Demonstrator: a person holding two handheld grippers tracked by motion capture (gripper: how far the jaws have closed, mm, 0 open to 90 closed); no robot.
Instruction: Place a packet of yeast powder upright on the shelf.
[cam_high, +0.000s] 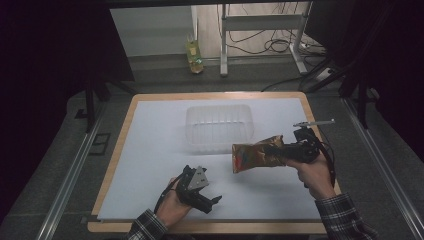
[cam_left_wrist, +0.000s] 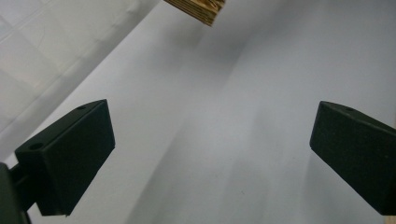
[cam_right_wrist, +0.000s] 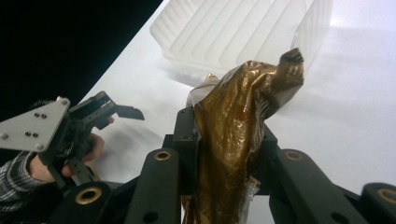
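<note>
A crumpled gold foil bag hangs above the white sheet, right of centre, with my right gripper shut on its right end. In the right gripper view the bag is pinched between the jaws of the right gripper and sticks out toward a clear ribbed plastic tub. The tub stands empty at the sheet's far middle, just beyond the bag. My left gripper rests near the front edge, open, nothing between its jaws. It also appears in the right gripper view.
A white sheet covers a wooden board with grey floor around it. A yellowish bottle and a metal frame with cables stand on the floor behind. The board's plywood edge shows in the left gripper view.
</note>
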